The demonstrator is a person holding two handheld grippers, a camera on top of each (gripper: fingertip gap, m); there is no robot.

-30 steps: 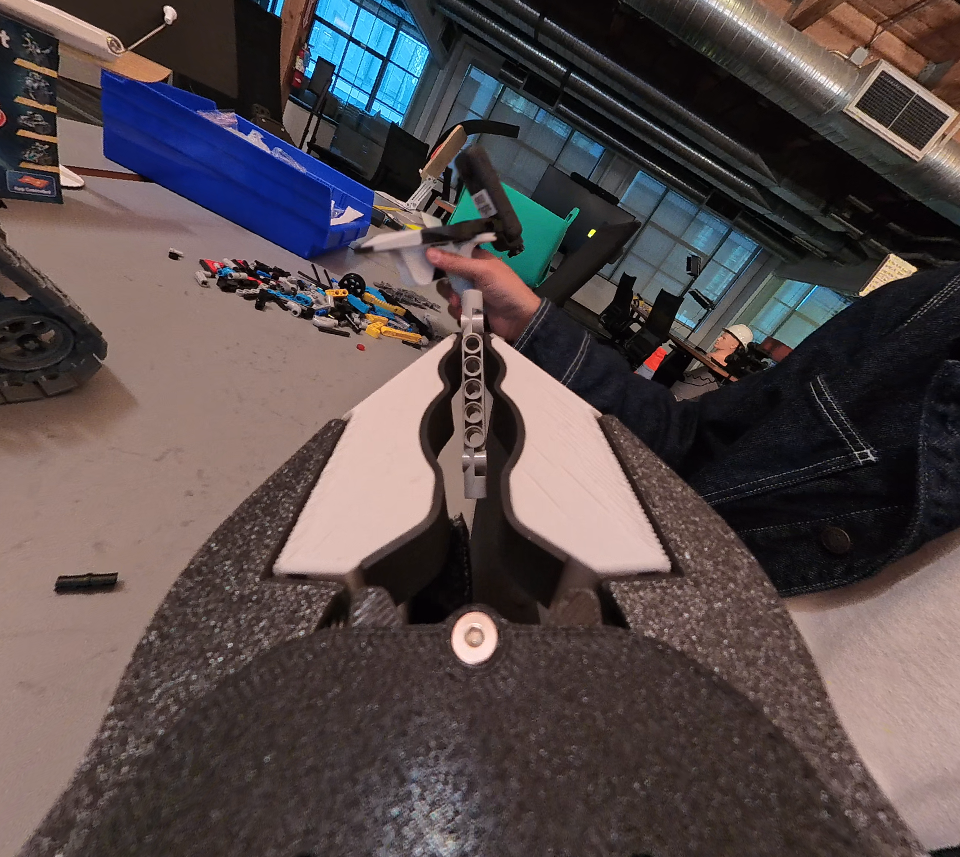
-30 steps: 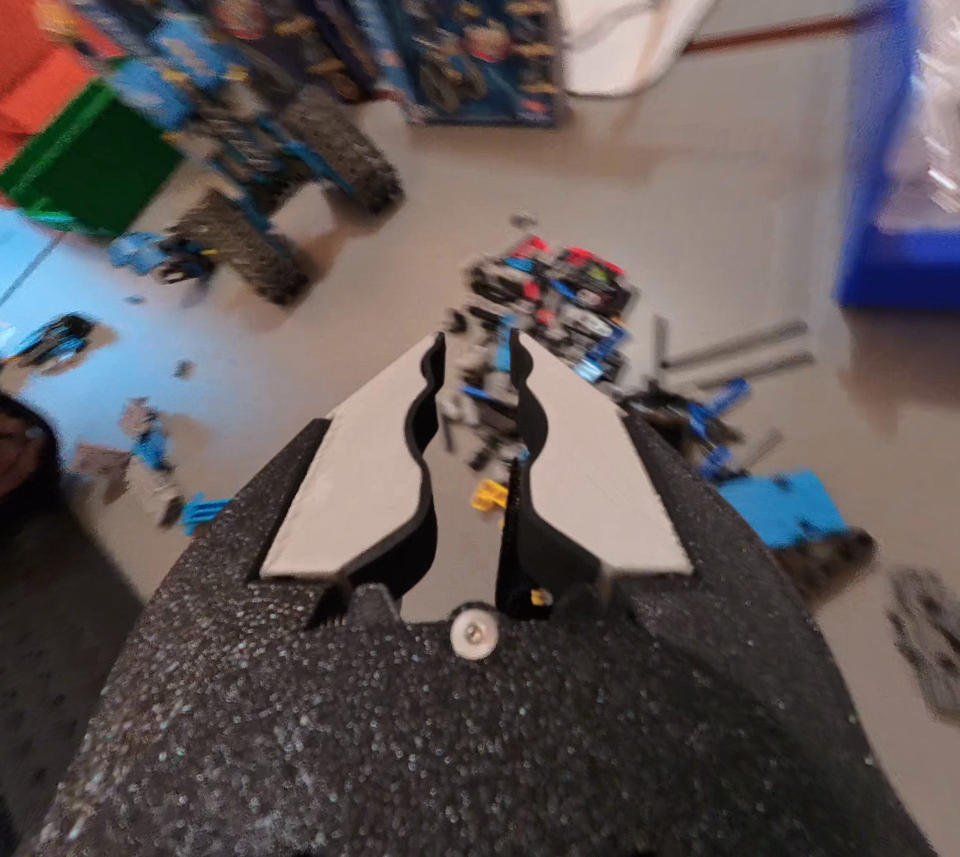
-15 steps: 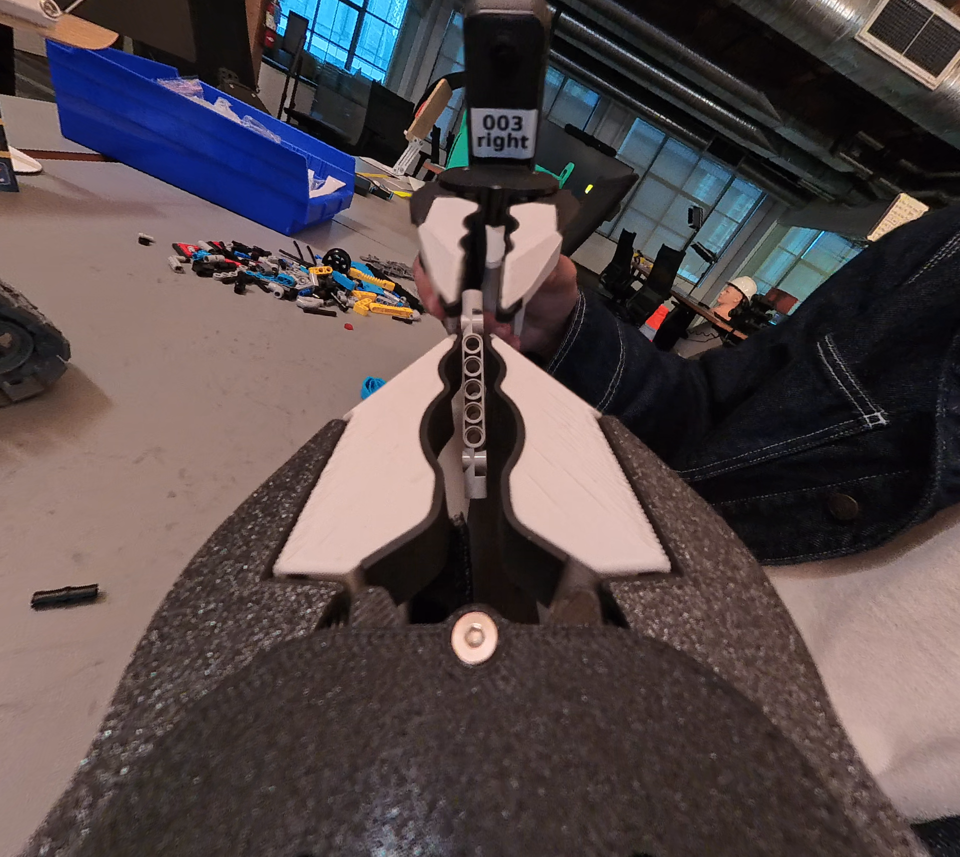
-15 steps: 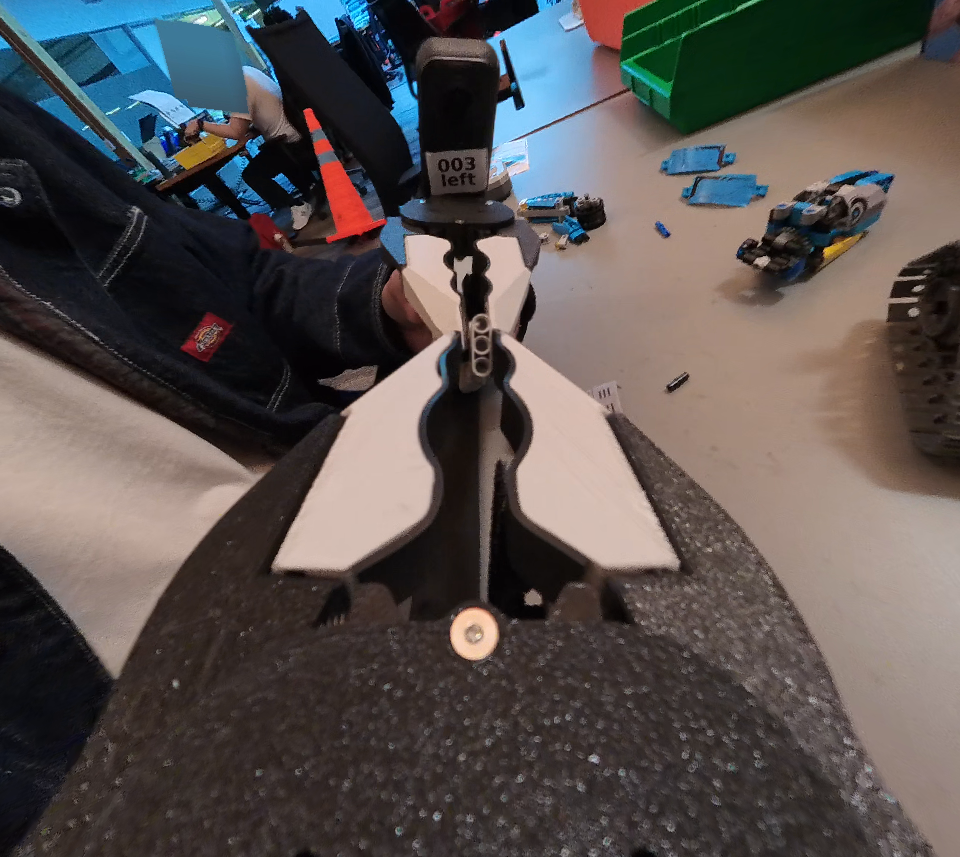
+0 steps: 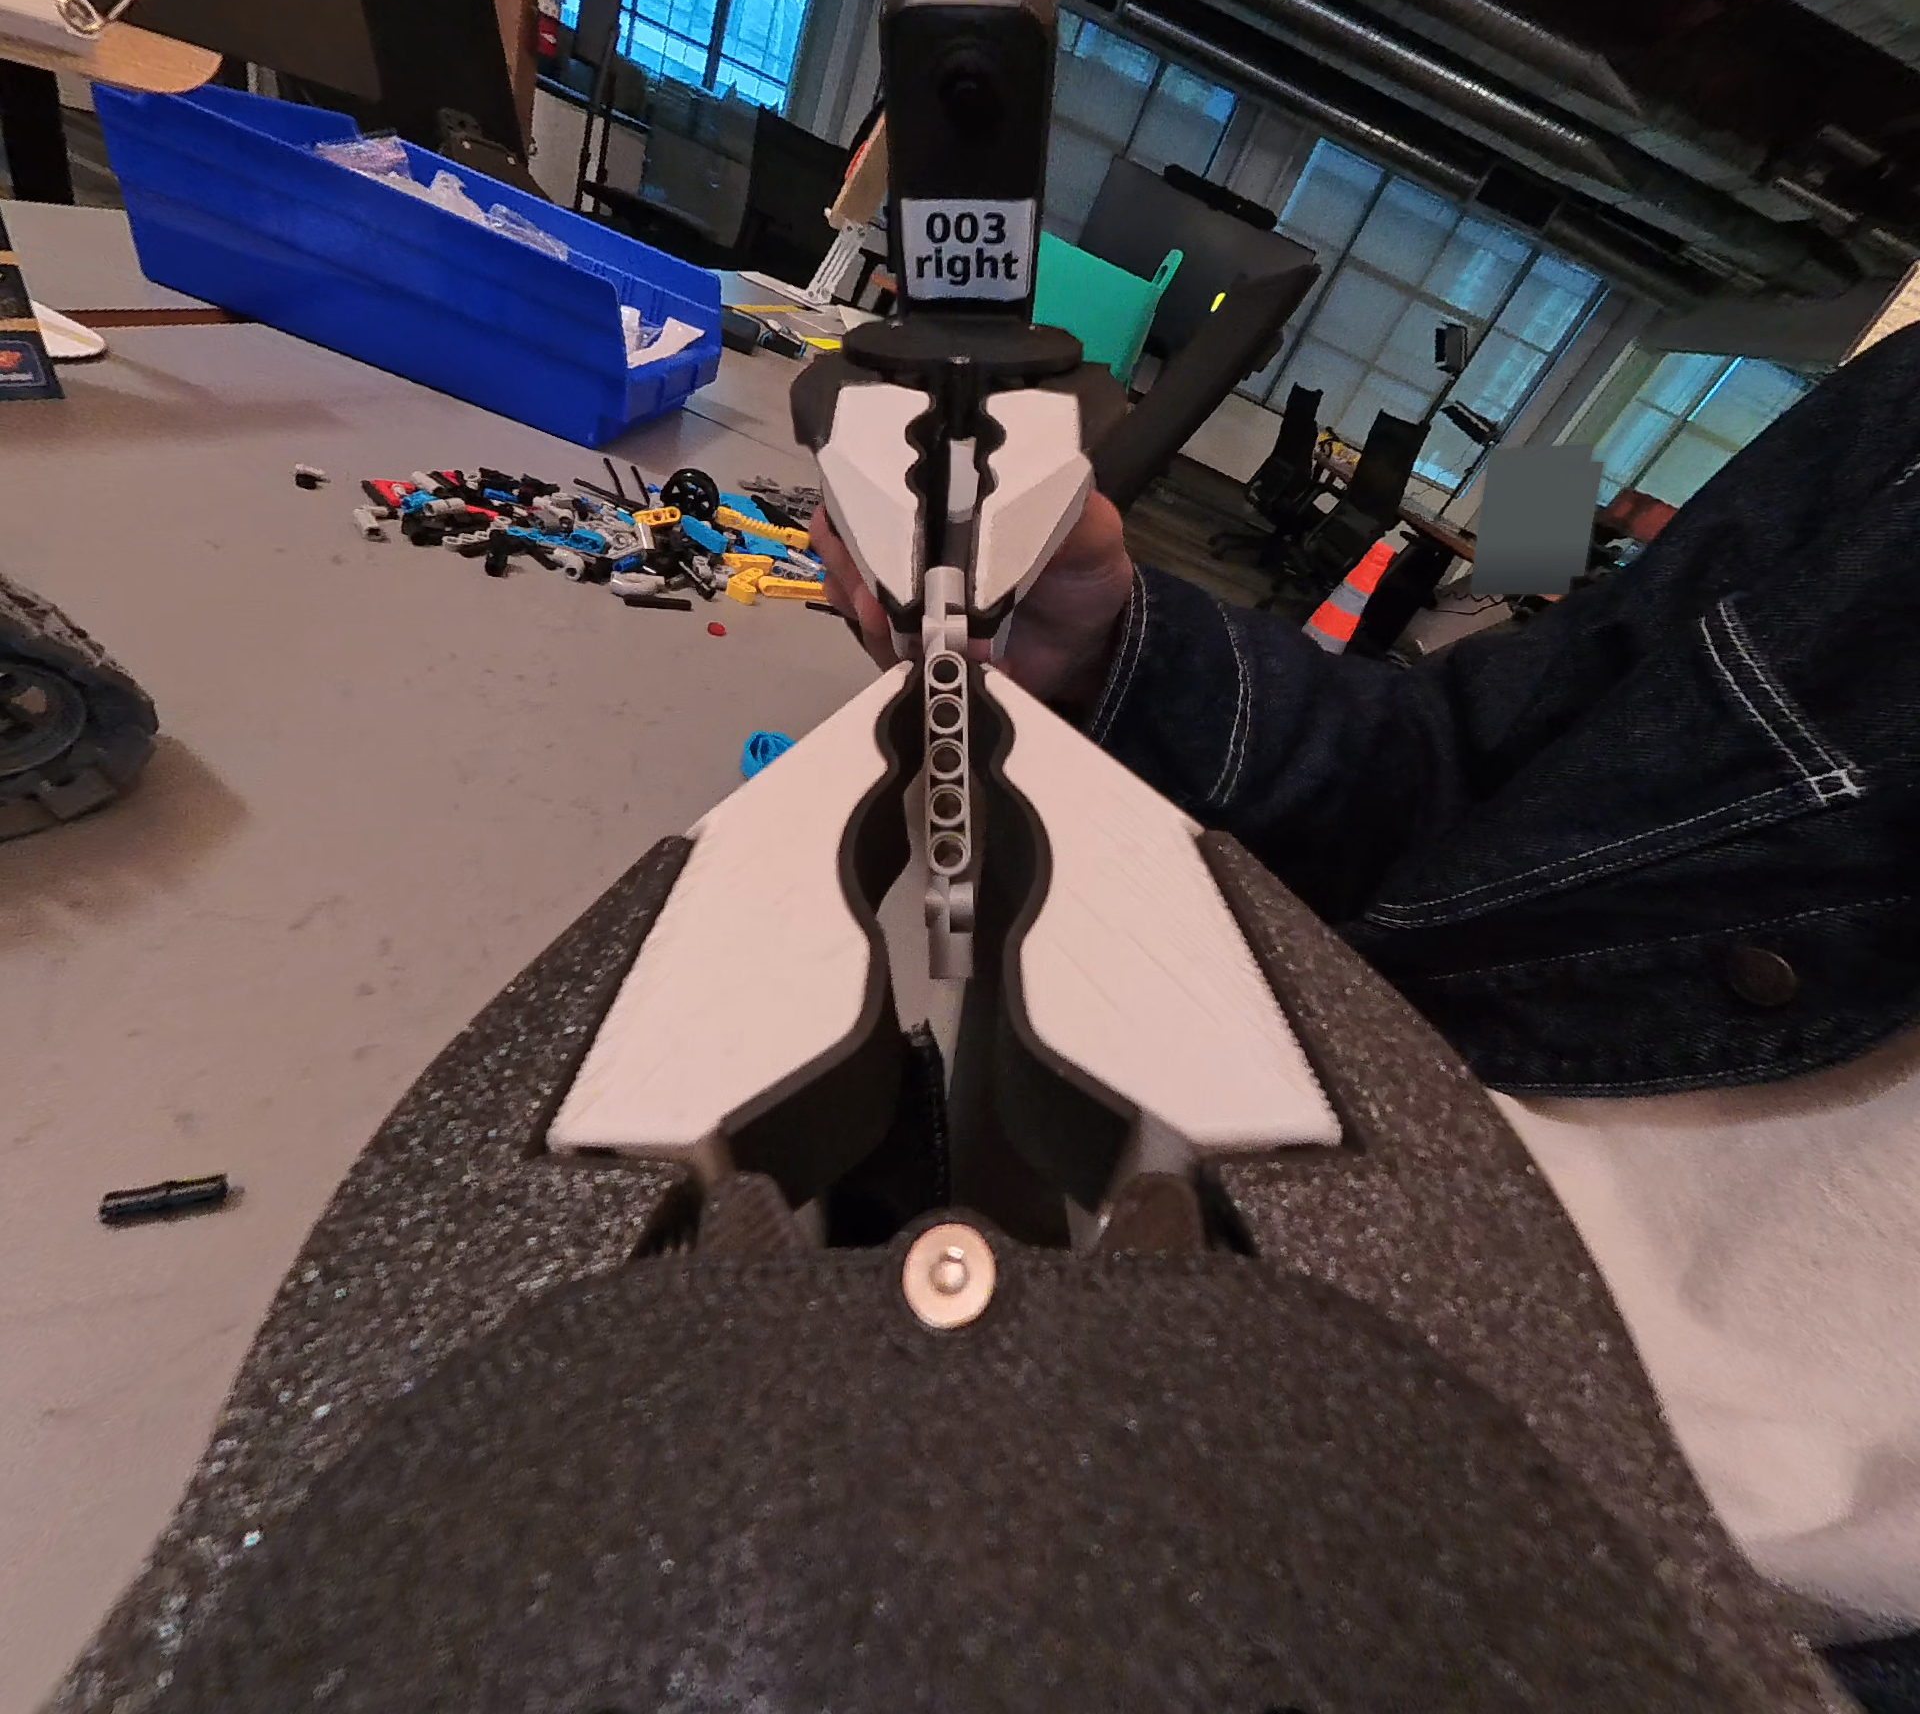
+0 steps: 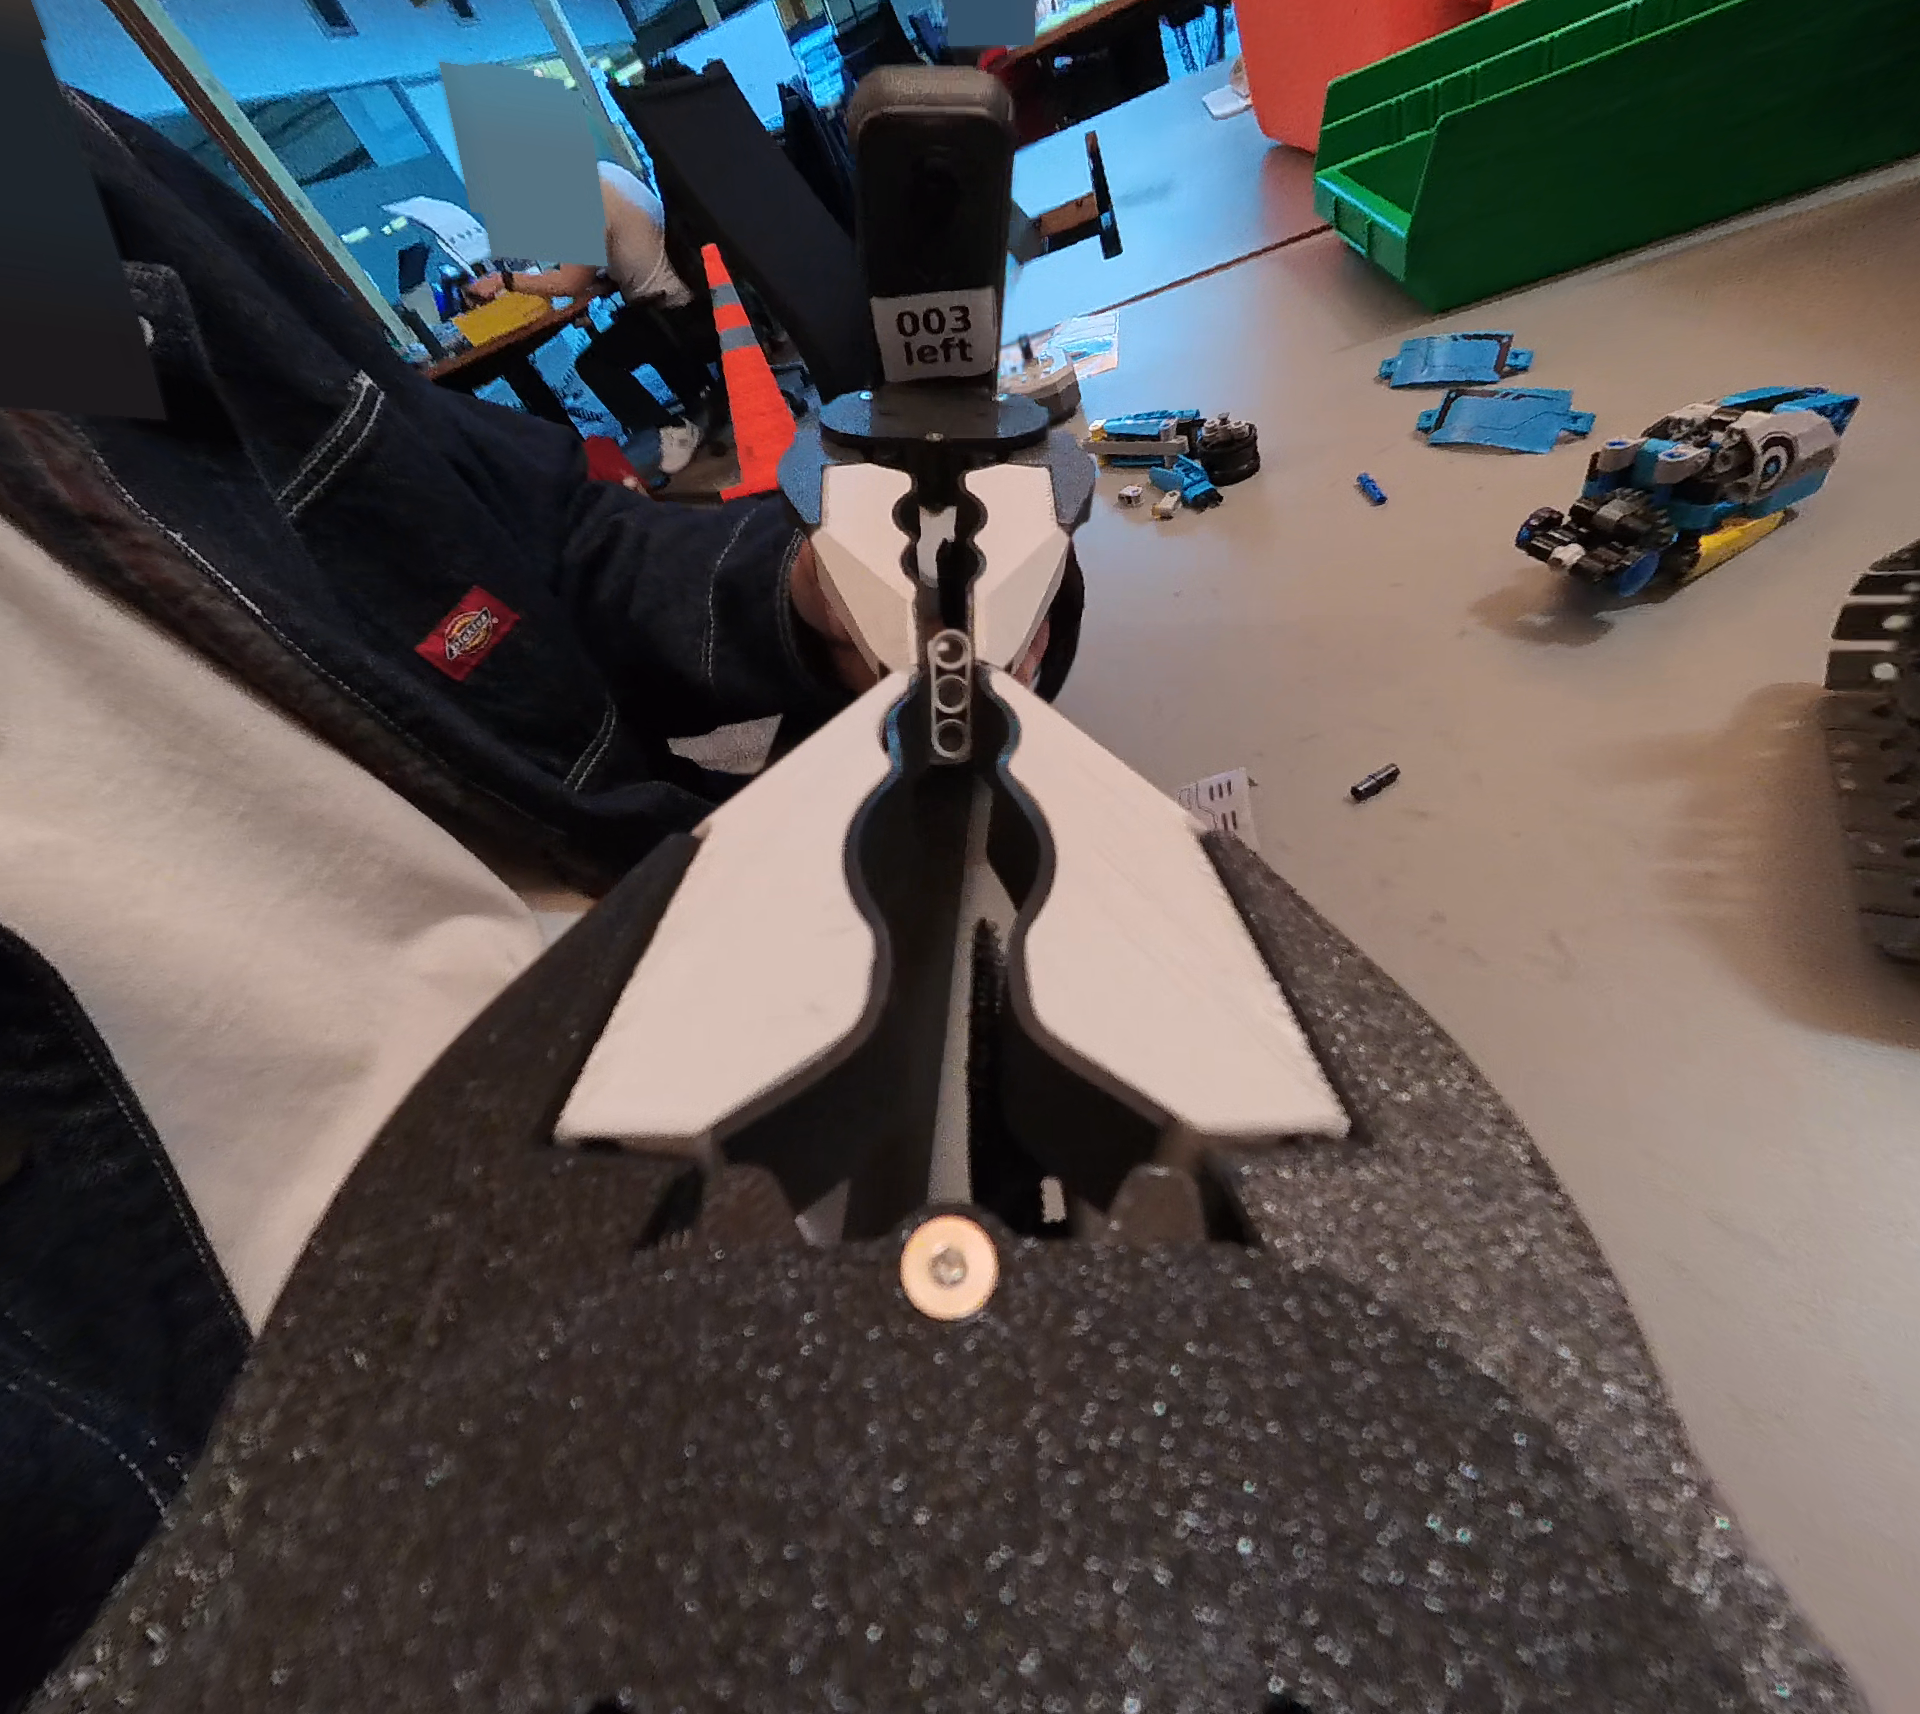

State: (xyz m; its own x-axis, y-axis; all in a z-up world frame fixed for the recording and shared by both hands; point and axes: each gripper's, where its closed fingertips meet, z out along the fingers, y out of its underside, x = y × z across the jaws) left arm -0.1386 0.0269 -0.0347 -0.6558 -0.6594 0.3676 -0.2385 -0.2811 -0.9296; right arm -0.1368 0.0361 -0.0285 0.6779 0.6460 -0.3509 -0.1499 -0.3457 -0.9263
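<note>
My left gripper (image 5: 945,677) is shut on a light grey beam with holes (image 5: 945,791) that lies lengthwise between its fingers, above the table. My right gripper (image 5: 948,615) faces it tip to tip. Its fingertips pinch a light grey piece (image 5: 943,594) at the beam's far end. In the right wrist view my right gripper (image 6: 951,688) is shut on a grey beam end with three holes (image 6: 951,708), which reaches to the left gripper (image 6: 940,625). I cannot tell whether it is one beam or two joined pieces.
A blue bin (image 5: 416,262) and a pile of small parts (image 5: 592,521) lie far left. A black pin (image 5: 164,1197) and a tracked wheel (image 5: 52,719) are nearer. The right wrist view shows a green bin (image 6: 1610,137), a blue toy car (image 6: 1683,490) and the person's denim sleeve (image 6: 520,521). Less than 4 cm separates the two grippers' tips. From either gripper's tips it is about 15 cm to the black pin (image 5: 164,1197). It is also in sight in the right wrist view (image 6: 1374,776).
My right gripper was open over the parts pile, then swung round to face the left gripper and shut at the beam's far end. My left gripper kept its hold on the beam.
</note>
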